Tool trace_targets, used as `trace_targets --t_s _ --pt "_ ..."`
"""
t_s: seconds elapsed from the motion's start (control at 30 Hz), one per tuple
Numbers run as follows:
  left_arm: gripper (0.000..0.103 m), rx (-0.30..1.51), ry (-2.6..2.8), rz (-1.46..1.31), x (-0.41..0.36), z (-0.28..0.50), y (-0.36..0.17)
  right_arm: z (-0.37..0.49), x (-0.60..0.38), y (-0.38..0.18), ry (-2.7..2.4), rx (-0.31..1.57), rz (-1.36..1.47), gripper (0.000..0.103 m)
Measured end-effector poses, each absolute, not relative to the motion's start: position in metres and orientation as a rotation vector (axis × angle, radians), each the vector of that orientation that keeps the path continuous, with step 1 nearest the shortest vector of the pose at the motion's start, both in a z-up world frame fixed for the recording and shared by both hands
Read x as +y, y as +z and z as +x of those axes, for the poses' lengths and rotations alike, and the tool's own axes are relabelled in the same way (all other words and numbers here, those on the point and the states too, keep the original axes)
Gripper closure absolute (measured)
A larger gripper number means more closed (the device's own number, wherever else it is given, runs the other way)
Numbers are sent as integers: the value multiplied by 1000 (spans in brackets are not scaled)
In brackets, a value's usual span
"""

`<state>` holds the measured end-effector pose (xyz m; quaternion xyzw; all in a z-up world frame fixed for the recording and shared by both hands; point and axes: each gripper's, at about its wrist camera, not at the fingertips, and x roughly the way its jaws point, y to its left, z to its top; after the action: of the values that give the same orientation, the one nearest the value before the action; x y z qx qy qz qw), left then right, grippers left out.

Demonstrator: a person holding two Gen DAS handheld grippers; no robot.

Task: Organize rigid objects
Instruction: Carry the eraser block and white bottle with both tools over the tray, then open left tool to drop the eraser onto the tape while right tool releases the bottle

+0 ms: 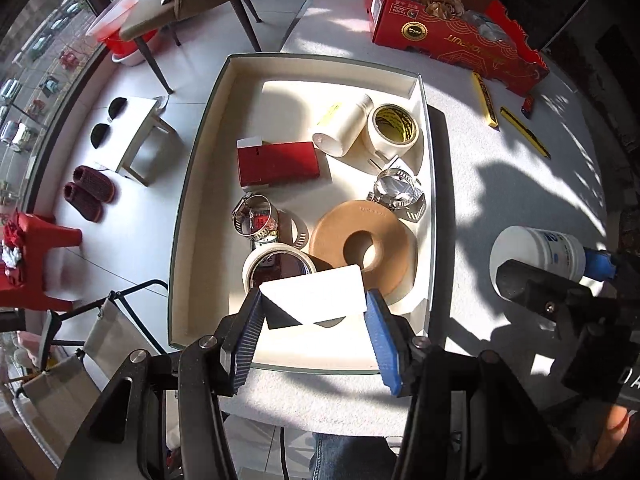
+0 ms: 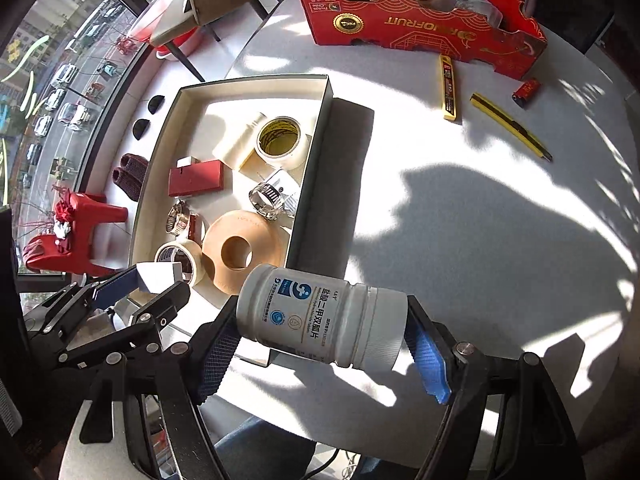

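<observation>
My left gripper [image 1: 314, 316] is shut on a small white box [image 1: 316, 294] and holds it above the near end of the open cream tray [image 1: 200, 200]. The tray holds a brown tape ring [image 1: 362, 242], two white tape rolls, a red box [image 1: 278, 163], a white bottle [image 1: 344, 126] and metal hose clamps [image 1: 256, 216]. My right gripper [image 2: 320, 344] is shut on a white pill bottle [image 2: 320, 318], held sideways over the table just right of the tray's near corner [image 2: 280, 356]. The same pill bottle [image 1: 536, 258] shows at the right of the left wrist view.
A red cardboard fruit box [image 2: 424, 20] stands at the table's far side. Two yellow utility knives [image 2: 448, 88] [image 2: 510, 126] and a small red lighter [image 2: 528, 90] lie on the white table [image 2: 460, 220]. Chairs, a stool and slippers are on the floor to the left.
</observation>
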<state>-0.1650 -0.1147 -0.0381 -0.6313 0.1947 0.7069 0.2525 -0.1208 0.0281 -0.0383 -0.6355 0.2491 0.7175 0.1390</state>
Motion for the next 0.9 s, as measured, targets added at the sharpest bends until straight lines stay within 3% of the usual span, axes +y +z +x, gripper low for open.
trace_targets --t_s 0.4,0.43,0.47,0.5,0.6,0.7,0.83,0.9 --pt "46 457 1986 -1775 -128 -196 -58 -202 11 -59 2125 698 -1928 25" --pt "38 450 1996 -1768 -128 -197 -57 -204 11 -60 2124 708 -1935 25" --pt "23 441 2010 -1763 -128 -198 -57 -206 12 -61 2125 721 -1938 25" --pt "18 434 2017 -1767 -128 -199 -57 -207 13 -61 2125 734 -1943 24" --pt "16 423 2012 -1783 -130 -201 -59 -205 15 -59 2134 760 -1938 23" --pt "0 433 2012 -1795 -132 -203 -62 -201 20 -53 2140 780 -1904 13" --pt "0 521 2038 -1807 -133 -204 -59 -198 26 -42 2147 788 -1875 13" --pt "0 437 2020 -1792 -137 -206 -54 -194 29 -36 2152 805 -1851 13"
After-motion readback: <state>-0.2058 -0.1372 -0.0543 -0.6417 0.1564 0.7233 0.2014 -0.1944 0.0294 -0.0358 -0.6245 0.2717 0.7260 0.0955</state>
